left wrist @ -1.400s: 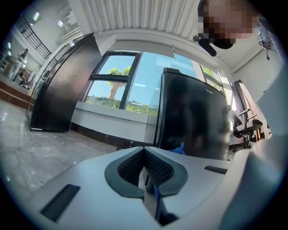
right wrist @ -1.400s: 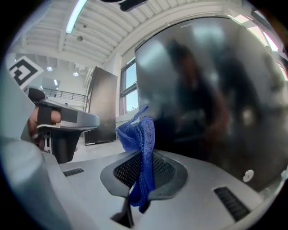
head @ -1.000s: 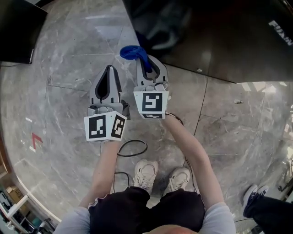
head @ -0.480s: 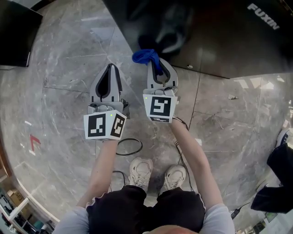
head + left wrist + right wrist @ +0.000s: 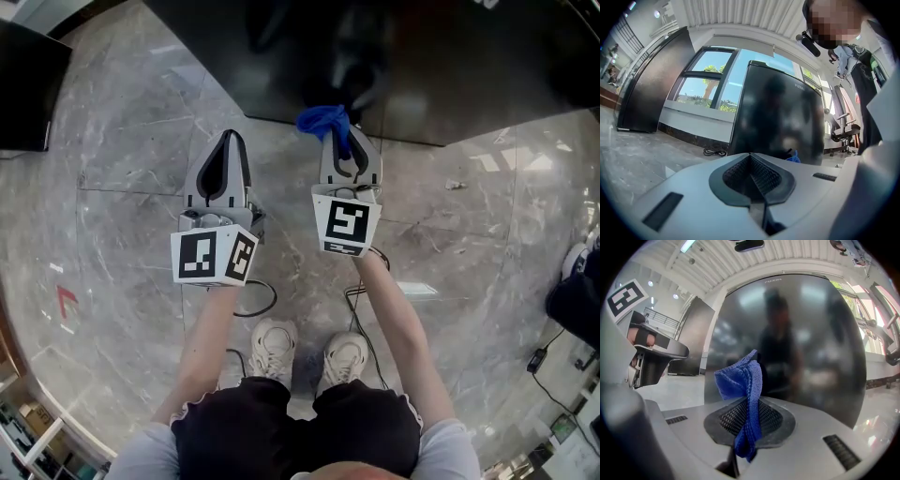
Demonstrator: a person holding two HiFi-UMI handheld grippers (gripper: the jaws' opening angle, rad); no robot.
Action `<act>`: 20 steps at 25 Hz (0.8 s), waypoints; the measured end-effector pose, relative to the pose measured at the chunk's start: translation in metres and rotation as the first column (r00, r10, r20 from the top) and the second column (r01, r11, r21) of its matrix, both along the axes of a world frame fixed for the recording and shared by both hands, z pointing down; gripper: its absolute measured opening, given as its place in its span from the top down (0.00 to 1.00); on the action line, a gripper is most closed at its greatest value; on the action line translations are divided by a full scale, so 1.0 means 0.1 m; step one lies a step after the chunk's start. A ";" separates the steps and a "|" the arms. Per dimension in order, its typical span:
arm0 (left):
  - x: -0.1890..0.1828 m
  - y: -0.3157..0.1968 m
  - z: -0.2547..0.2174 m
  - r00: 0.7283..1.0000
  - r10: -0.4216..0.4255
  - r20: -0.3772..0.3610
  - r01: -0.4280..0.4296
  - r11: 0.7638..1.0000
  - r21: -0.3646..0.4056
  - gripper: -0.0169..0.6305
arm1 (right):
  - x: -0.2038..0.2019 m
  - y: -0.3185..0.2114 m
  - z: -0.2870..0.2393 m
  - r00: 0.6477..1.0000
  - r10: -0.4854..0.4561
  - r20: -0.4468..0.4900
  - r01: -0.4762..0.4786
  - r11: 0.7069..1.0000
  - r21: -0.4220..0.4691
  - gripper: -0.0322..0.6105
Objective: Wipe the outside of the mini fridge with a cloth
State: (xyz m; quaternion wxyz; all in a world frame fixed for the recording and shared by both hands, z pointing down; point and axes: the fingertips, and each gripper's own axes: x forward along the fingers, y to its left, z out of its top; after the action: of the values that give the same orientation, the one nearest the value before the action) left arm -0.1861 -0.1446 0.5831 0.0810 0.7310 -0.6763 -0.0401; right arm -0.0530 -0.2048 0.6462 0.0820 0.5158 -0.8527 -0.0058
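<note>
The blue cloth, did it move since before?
Yes. The blue cloth in the right tool has gone rightward along the mini fridge, from beside its near corner to about the middle of its front edge.

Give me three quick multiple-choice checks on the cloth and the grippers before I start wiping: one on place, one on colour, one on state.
1. Where is the cloth?
A. in a bucket
B. in the right gripper
C. on a shelf

2. What colour is the cloth?
A. white
B. yellow
C. blue

3. How is the left gripper?
A. shut, holding nothing
B. wide open
C. shut on a sponge

Answers:
1 B: the right gripper view shows it pinched between the closed jaws.
2 C: it reads blue in the head view and the right gripper view.
3 A: the left gripper view shows the jaws together with nothing between them.
</note>
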 end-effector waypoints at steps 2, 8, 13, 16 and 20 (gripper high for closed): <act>0.07 -0.01 0.00 1.000 0.011 0.001 -0.011 1.000 0.001 0.97 | 0.21 -0.02 0.01 0.999 0.043 0.013 -0.042 0.999 -0.011 0.86; 0.22 -0.02 -0.01 1.000 0.030 -0.001 -0.030 1.000 0.002 0.97 | 0.89 -0.09 0.03 0.982 0.188 0.028 -0.187 0.982 -0.028 0.86; 0.36 -0.04 -0.03 0.998 0.056 0.001 -0.056 0.998 0.007 0.97 | 1.41 -0.16 0.04 0.957 0.290 -0.003 -0.290 0.957 -0.017 0.86; 0.41 -0.04 -0.04 0.998 0.064 -0.001 -0.064 0.998 0.009 0.97 | 1.67 -0.21 0.06 0.939 0.343 -0.016 -0.343 0.939 -0.016 0.86; 0.44 -0.04 -0.03 0.998 0.065 -0.010 -0.065 0.998 0.009 0.97 | 1.92 -0.26 0.09 0.918 0.396 -0.004 -0.396 0.918 -0.029 0.86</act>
State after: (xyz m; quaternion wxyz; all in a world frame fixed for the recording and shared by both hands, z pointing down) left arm -0.1425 -0.1481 0.5803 0.0827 0.7526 -0.6517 -0.0440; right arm 0.1395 -0.2305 0.6555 0.0884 0.6765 -0.7307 0.0238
